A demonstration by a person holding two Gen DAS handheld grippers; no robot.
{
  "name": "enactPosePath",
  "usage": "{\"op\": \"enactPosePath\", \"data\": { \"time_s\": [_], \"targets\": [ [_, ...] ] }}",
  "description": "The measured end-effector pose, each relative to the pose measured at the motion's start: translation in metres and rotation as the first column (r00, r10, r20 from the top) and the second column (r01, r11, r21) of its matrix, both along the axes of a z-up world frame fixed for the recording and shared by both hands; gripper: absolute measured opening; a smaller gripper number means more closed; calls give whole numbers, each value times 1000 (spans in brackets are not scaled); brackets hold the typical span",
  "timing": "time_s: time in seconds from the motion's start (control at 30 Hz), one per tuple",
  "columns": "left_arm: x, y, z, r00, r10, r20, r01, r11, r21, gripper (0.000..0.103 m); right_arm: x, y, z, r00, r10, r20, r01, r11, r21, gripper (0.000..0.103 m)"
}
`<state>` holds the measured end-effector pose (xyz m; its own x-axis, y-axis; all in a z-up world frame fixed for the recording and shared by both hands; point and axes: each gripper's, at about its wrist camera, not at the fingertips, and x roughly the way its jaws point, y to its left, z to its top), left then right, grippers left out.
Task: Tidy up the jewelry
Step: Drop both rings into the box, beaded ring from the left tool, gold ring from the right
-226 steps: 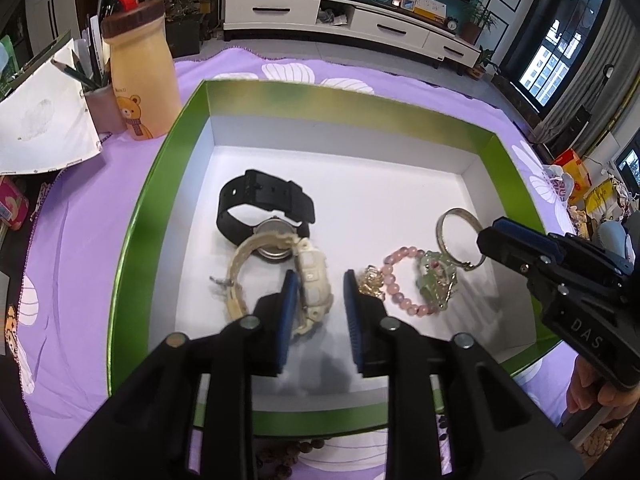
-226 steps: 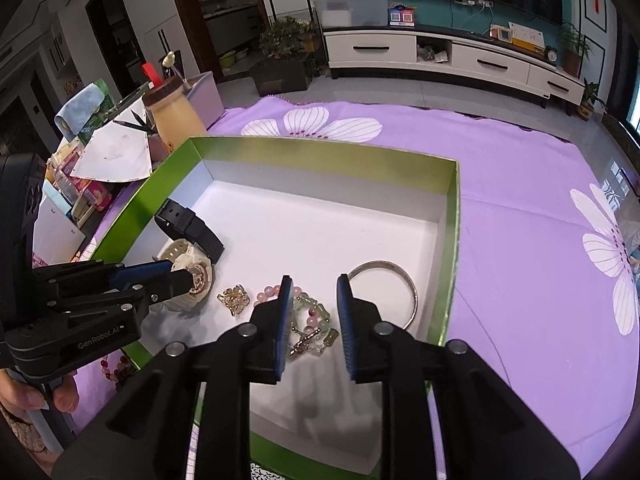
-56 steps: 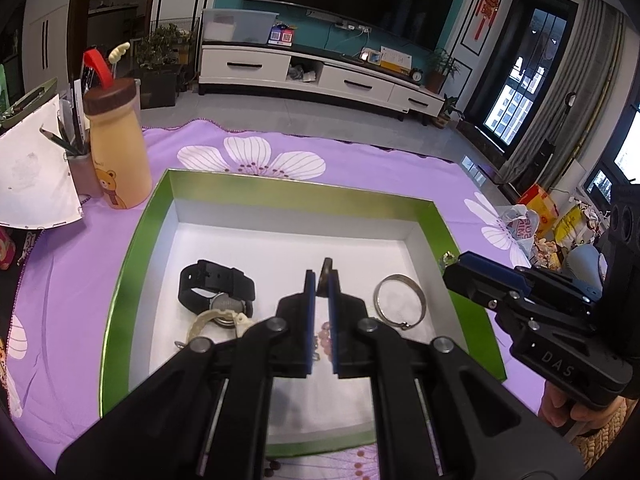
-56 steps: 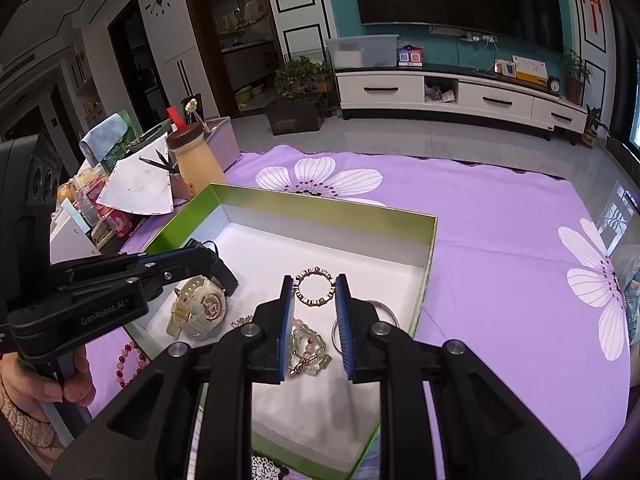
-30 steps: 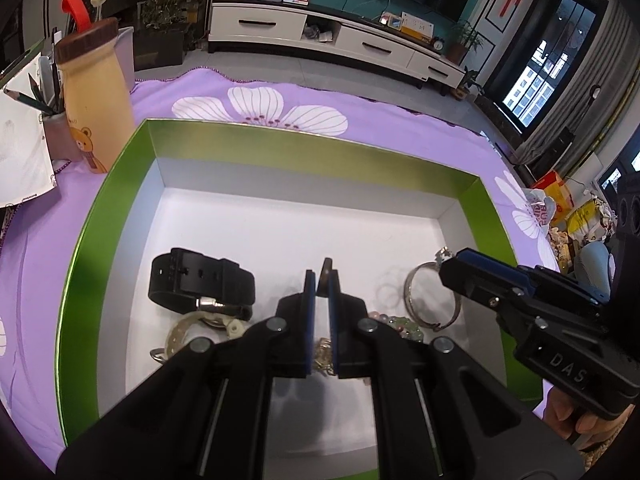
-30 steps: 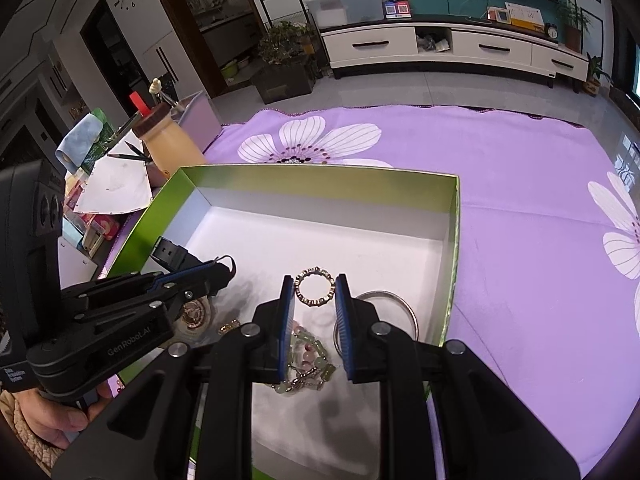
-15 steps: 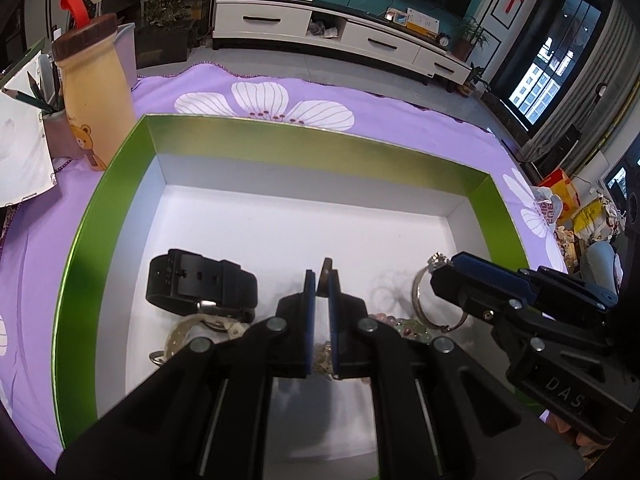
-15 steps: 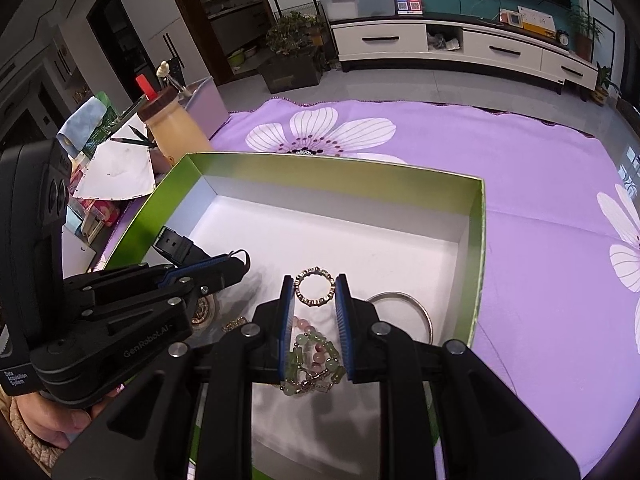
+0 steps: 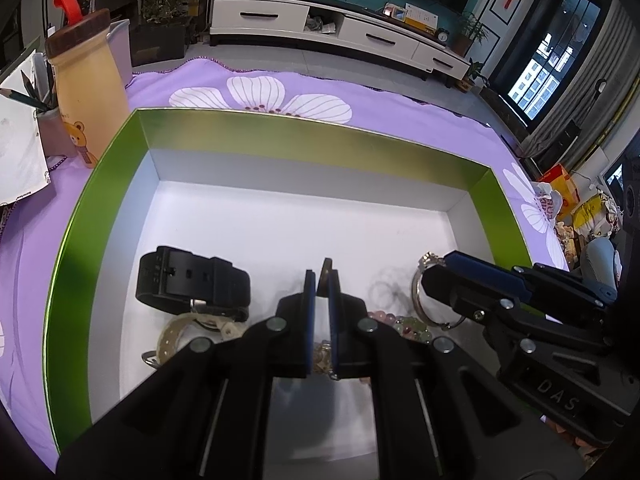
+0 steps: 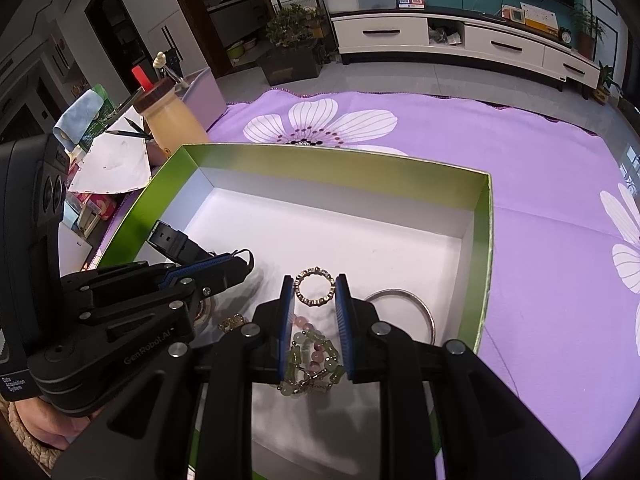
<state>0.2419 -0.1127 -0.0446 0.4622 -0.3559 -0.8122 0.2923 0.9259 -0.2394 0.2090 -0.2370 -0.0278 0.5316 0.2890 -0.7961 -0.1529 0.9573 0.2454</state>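
Note:
A green box with a white floor [image 9: 100,200] [image 10: 482,240] lies on the purple cloth. My left gripper [image 9: 322,280] [image 10: 236,264] hangs over its middle, shut on a thin dark ring [image 9: 325,276] [image 10: 247,258] seen edge-on. My right gripper [image 10: 314,285] [image 9: 438,266] is shut on a small gold beaded ring [image 10: 314,286], held upright above the box floor. Below lie a black watch [image 9: 188,280], a cream watch [image 9: 180,328], a pink-and-green bead bracelet [image 10: 314,350], a silver bangle [image 10: 412,300] and a gold charm [image 10: 232,322].
A tan bear bottle [image 9: 86,92] and a cup of pencils [image 9: 48,128] stand left of the box, with white paper [image 9: 16,152] beside them. Purple flowered cloth [image 10: 540,208] spreads to the right. A hand [image 10: 36,428] holds the left gripper.
Seven seconds ago both grippers stood open and empty; now each is shut on a ring. Over the last second the right gripper edged slightly toward the box's middle; the left stayed put.

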Motion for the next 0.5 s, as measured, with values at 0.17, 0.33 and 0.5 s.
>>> {"op": "enactPosePath", "data": {
  "time_s": [0.17, 0.33, 0.5],
  "targets": [
    [1, 0, 0, 1000, 1, -2, -1, 1000, 0, 6, 2, 1, -1, 1000, 3, -6, -3, 1000, -3, 20],
    [1, 1, -1, 1000, 0, -4, 0, 1000, 2, 6, 2, 1, -2, 1000, 3, -8, -3, 1000, -6, 20],
    [1, 1, -1, 1000, 1, -5, -1, 1000, 3, 6, 3, 1, -1, 1000, 4, -8, -4, 1000, -9, 20]
  ]
}}
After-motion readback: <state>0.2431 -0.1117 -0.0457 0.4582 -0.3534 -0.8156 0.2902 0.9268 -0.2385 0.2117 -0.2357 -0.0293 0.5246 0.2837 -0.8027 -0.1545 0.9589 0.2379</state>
